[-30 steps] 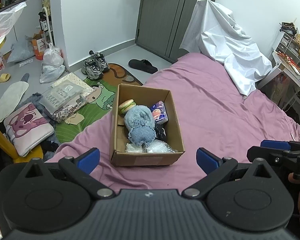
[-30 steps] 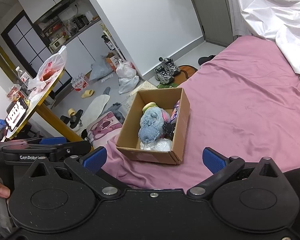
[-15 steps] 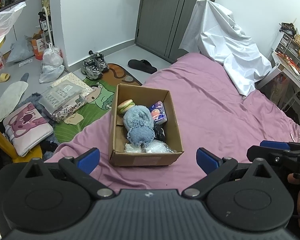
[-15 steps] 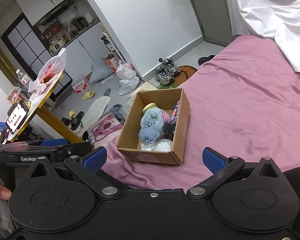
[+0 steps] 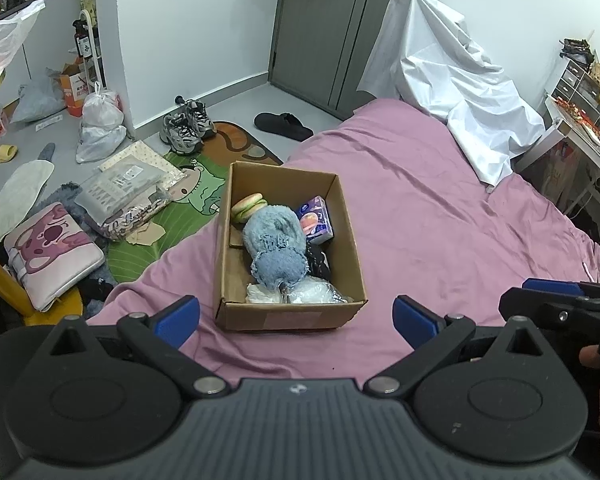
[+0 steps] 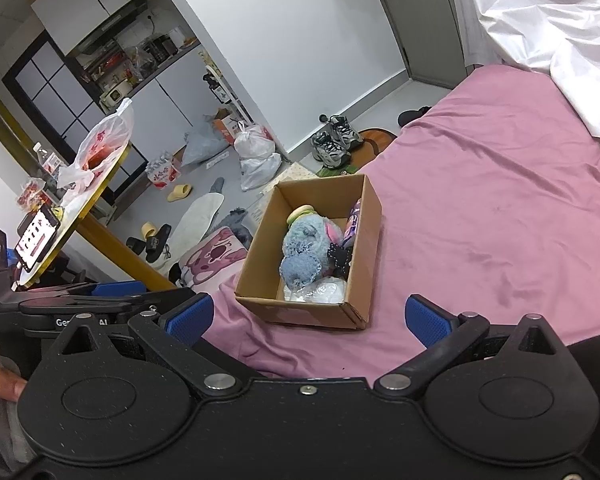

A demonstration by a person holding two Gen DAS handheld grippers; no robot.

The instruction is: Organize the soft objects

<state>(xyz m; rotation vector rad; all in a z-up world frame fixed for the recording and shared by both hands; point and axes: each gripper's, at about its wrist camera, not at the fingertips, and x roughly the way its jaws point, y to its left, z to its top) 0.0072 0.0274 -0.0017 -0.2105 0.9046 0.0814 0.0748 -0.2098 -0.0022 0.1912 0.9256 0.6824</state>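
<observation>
A cardboard box [image 5: 346,236] [image 6: 370,240] sits on the pink bed [image 5: 440,216] near its left edge. Inside lie a fluffy blue plush [image 5: 274,246] [image 6: 304,248], a burger-shaped toy [image 5: 249,206], a purple tissue pack [image 5: 315,224], a black item [image 5: 318,260] and clear-wrapped white items [image 5: 300,294]. My left gripper [image 5: 296,318] is open and empty, held back from the box's near side. My right gripper [image 6: 308,316] is open and empty, also short of the box; its fingers show at the right of the left wrist view [image 5: 556,300].
A white sheet [image 5: 452,92] drapes over something at the bed's far end. The floor on the left holds sneakers [image 5: 186,126], a slipper [image 5: 284,126], bags, a pink pouch [image 5: 52,256] and a green mat. A yellow-edged round table [image 6: 80,208] stands left.
Both grippers have drifted slightly; the box sits a little further left and higher in the left wrist view. Nothing was taken hold of or let go.
</observation>
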